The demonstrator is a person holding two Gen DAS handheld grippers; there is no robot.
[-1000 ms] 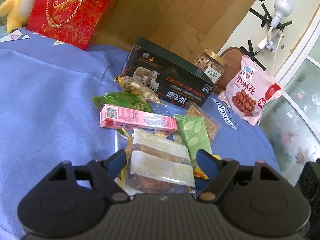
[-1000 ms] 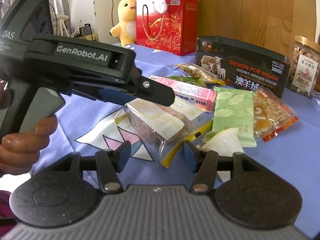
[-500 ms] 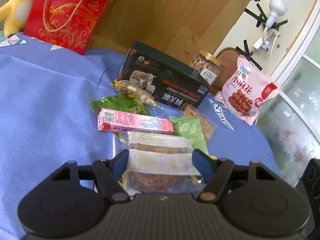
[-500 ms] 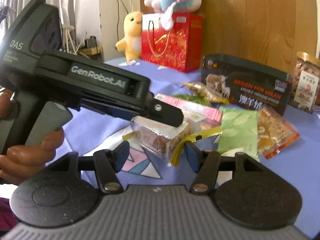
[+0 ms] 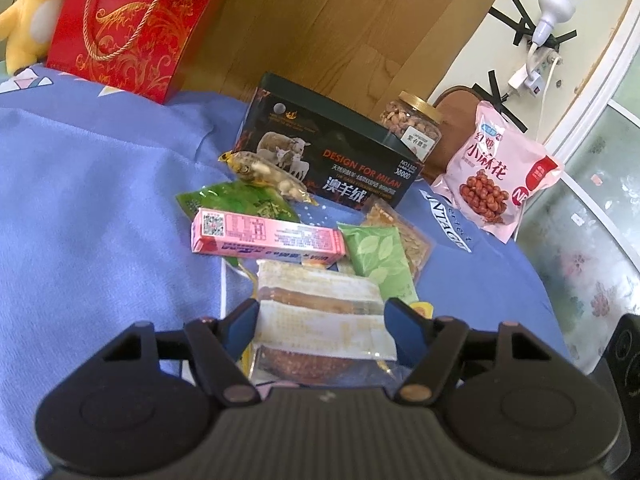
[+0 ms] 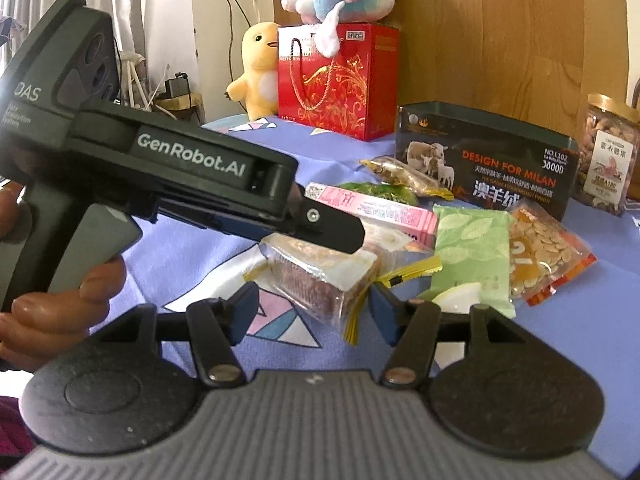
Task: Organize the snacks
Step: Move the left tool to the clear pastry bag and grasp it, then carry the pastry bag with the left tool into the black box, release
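Note:
My left gripper (image 5: 322, 320) is shut on a clear-wrapped brown cake (image 5: 320, 328) with white labels and holds it lifted off the cloth; the cake also shows in the right wrist view (image 6: 320, 276) under the left gripper's finger (image 6: 332, 232). My right gripper (image 6: 312, 312) is open and empty, just in front of the cake. Behind lie a pink box (image 5: 268, 236), a light green pack (image 5: 380, 264), a seed pack (image 6: 544, 252), a dark green pack (image 5: 236, 202), a gold-wrapped snack (image 5: 264, 174) and a white jelly cup (image 6: 456, 298).
A dark tin box (image 5: 332, 168), a nut jar (image 5: 416, 128) and a pink snack bag (image 5: 496, 184) stand at the back right of the blue cloth (image 5: 88, 208). A red gift bag (image 5: 132, 28) with plush toys (image 6: 260, 68) stands at the back left.
My left gripper closed on the wrapped cake and raised it off the cloth. The right gripper stayed open and drew a little nearer to the cake.

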